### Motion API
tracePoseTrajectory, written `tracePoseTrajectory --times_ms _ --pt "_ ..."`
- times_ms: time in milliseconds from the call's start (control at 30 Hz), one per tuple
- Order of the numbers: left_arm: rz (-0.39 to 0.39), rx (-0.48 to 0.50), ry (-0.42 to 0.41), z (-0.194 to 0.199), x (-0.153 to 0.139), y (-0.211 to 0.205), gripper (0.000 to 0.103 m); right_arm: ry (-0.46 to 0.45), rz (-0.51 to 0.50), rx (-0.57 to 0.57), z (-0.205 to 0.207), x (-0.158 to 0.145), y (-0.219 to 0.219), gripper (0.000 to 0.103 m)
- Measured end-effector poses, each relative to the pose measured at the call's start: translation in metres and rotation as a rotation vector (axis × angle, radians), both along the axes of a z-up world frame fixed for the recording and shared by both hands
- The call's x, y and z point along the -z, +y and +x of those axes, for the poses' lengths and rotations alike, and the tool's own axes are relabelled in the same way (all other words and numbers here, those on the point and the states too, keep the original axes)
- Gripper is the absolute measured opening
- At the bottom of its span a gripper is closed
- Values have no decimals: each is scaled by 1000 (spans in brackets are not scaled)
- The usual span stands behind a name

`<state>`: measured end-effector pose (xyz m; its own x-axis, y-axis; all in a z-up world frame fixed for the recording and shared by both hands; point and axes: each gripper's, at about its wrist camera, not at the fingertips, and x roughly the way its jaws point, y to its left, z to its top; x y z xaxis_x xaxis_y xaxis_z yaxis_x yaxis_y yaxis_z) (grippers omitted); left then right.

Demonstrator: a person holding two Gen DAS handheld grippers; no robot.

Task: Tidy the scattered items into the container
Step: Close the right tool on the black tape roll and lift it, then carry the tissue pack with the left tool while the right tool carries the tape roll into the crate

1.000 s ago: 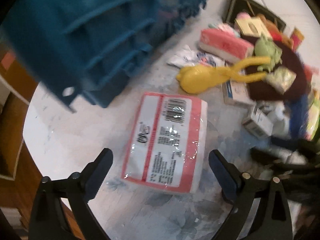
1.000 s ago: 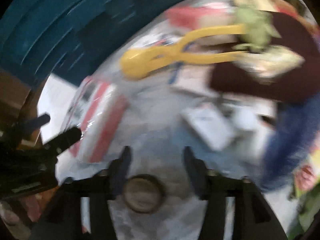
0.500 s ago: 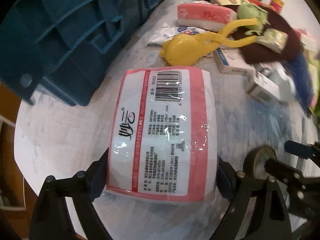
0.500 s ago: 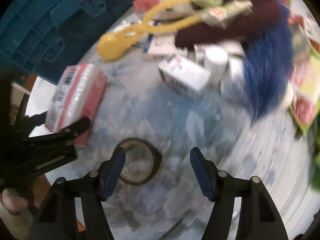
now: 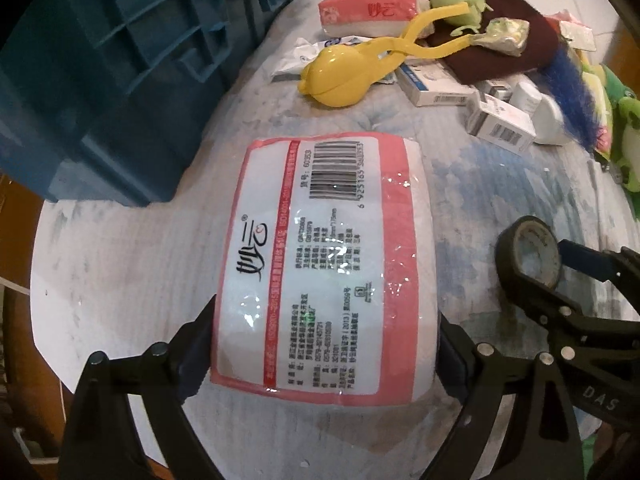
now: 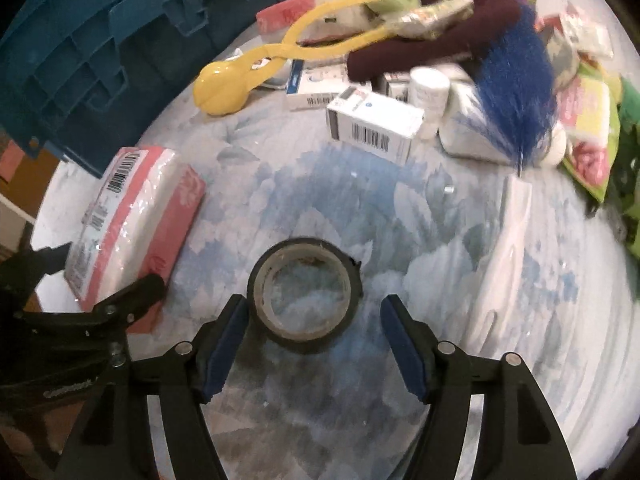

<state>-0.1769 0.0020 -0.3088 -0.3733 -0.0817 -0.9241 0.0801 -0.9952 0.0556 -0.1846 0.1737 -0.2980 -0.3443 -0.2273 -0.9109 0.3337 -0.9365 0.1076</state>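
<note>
My left tool, jaws opening, straddles the tissue pack just beside the blue crate; my right tool stands released around the tape roll, farther from the crate.

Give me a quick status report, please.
Left gripper opening, tissue pack between its fingers. Right gripper open around tape roll. Nothing in the way.
</note>
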Motion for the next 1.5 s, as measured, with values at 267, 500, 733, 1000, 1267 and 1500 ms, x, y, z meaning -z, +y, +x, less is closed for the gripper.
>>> tracePoseTrajectory --times_ms 267,500,733,1000,1267,1500 --pt "6 -9 13 5 2 -2 91 65 45 -18 4 2 -7 68" --pt "5 -18 54 17 -20 2 90 77 39 -21 5 -9 -5 58" --pt "7 -10 133 28 -65 13 90 135 31 -34 3 -44 0 58" --pt "16 34 257 38 -132 40 90 228 -15 -38 6 -117 20 58" --pt "1 66 457 39 -231 58 90 367 -39 -32 3 -202 41 58" --pt "-29 17 637 35 -315 25 90 518 -119 -50 -8 -280 22 58"
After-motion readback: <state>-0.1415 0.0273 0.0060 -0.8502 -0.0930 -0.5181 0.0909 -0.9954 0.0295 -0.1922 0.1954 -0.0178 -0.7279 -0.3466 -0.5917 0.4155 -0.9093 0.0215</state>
